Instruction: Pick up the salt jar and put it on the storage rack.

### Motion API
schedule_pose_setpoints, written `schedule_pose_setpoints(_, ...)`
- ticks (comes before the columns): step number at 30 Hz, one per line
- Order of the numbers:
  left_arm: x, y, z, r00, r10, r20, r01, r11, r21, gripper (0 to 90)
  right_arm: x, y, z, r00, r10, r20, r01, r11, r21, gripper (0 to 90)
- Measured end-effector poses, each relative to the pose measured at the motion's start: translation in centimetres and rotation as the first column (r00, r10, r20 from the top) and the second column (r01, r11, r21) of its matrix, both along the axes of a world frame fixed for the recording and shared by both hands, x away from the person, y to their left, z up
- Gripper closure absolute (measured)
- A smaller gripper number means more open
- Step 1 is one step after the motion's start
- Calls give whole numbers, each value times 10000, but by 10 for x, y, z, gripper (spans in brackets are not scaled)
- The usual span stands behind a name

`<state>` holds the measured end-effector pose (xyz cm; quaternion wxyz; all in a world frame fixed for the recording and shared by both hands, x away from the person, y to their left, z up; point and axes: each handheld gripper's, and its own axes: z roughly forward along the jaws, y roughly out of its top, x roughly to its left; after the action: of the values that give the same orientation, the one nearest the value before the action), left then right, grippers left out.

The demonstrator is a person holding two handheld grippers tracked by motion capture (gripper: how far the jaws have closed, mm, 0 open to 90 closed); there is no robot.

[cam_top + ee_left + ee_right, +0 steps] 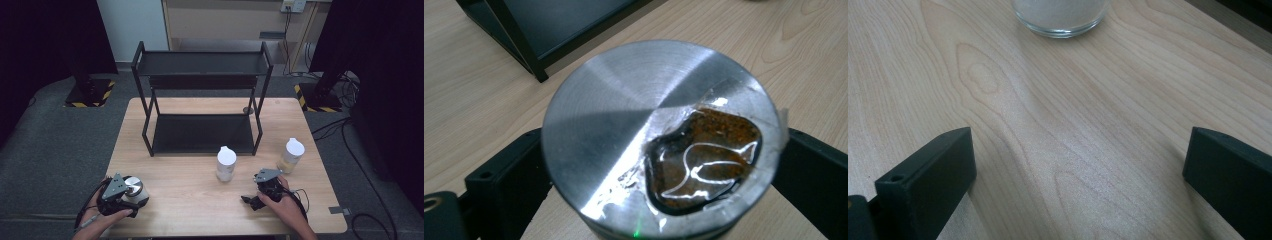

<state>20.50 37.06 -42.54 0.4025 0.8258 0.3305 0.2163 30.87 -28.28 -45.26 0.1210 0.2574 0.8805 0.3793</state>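
Two grippers: one in each hand at the near edge of the wooden table (190,197), well apart from each other.
Left gripper (121,194): at the near left corner, its jaws clamped on either side of a round metal-lidded jar (659,140).
Jar lid: brushed silver, with a clear patch at one side showing a brown-orange content under torn film.
Right gripper (254,200): near right part of the table, jaws spread wide with nothing but bare wood between them.
Right gripper view: the base of a clear glass container (1062,17) stands on the wood beyond the jaws, apart from them.
White-capped bottle (226,163): upright near the table's middle, just in front of the rack.
Second white-capped bottle (292,155): upright to the right, with yellowish content, just beyond the right gripper.
Black metal rack (202,97): two shelves, on the far half of the table, both shelves bare.
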Motion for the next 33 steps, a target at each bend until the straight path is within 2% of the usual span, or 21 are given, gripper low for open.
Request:
schedule_pose_setpoints(26, 2, -1, -2, 10000, -20, -91, 21, 10000, 87, 47, 0, 0, 0, 10000, 0, -1, 0, 10000, 0, 10)
schedule_pose_setpoints(33, 3, 0, -2, 9999, -43, -125, 45, 9999, 117, 100, 0, 0, 0, 10000, 0, 0, 0, 10000, 1, 10)
